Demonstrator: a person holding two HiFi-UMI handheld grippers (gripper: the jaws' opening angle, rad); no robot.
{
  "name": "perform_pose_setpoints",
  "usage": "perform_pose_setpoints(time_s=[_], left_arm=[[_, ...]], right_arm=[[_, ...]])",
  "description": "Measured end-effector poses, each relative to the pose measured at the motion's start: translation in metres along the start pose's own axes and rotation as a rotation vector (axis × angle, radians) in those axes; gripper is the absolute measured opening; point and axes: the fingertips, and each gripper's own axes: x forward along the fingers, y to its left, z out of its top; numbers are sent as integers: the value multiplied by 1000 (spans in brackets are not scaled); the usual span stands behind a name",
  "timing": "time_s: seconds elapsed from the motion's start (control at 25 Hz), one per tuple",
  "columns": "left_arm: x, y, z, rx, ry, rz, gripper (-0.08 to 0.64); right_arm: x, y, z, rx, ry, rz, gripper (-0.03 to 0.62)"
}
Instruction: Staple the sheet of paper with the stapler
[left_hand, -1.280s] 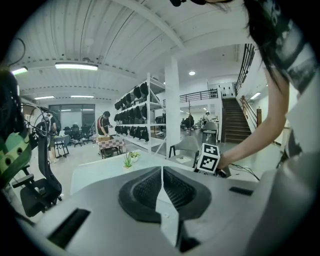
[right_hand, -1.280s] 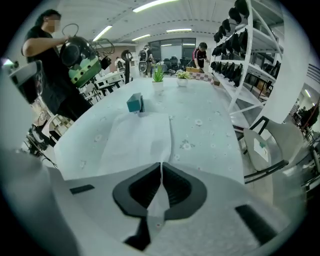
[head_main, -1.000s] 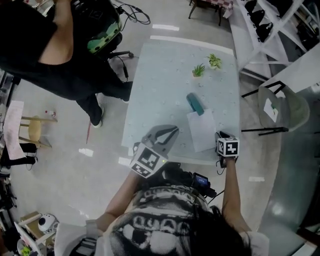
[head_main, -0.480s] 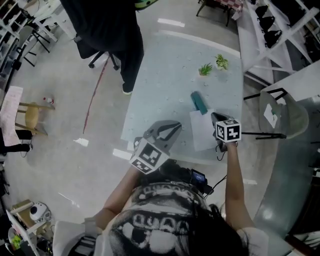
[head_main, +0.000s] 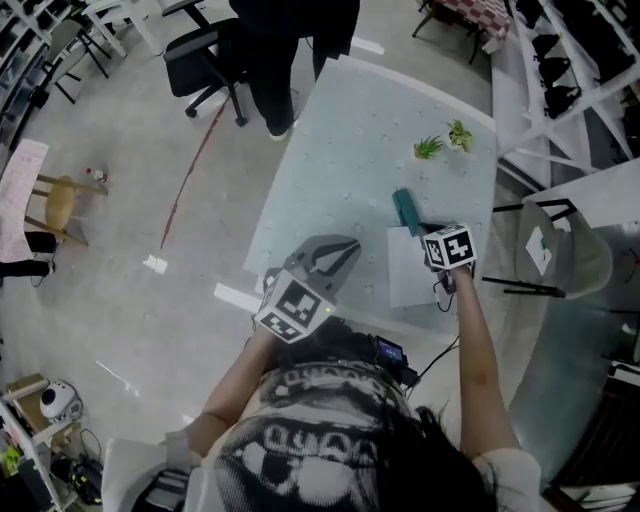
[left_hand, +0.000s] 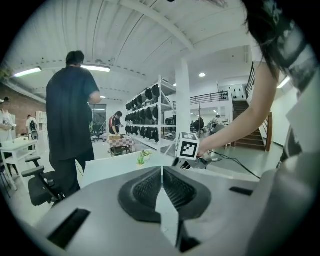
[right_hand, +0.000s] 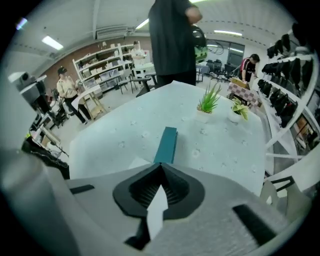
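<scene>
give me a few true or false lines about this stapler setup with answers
The stapler is teal: true.
The left gripper holds the stapler: false; its jaws are together on nothing, near the front edge of the table.
Two small plants stand on the table: true.
The sheet of paper lies on the floor: false; it lies on the table.
The right gripper hangs over the plants: false; it is above the sheet, its jaws just closed with nothing between them.
</scene>
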Motion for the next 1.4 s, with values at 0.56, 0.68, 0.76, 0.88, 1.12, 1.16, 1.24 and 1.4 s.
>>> perform_pose_setpoints(time_s=[0.56, 0.68, 0.76, 0.88, 1.12, 1.16, 1.24, 1.4], left_arm=[[2, 18, -15, -29, 42, 5, 9], [6, 19, -13, -14, 48, -5, 9], [10, 20, -12, -16, 44, -12, 9], [17, 18, -12, -15, 43, -29, 9], [29, 13, -14, -25, 30, -55, 9], [29, 12, -15, -30, 31, -55, 9], [31, 12, -18, -38, 34, -54, 9], [32, 15, -19, -50, 36, -43, 9]], right_arm=[[19, 3, -9, -63, 297, 131, 5], [19, 4, -7, -62, 319, 119, 5], [18, 3, -6, -51, 313, 115, 5], [19, 2, -7, -17, 302, 115, 5], [22, 2, -9, -6, 348, 137, 5], [22, 2, -9, -10, 354, 137, 5], [22, 3, -9, -32, 371, 128, 5], [23, 2, -9, -34, 388, 131, 5]])
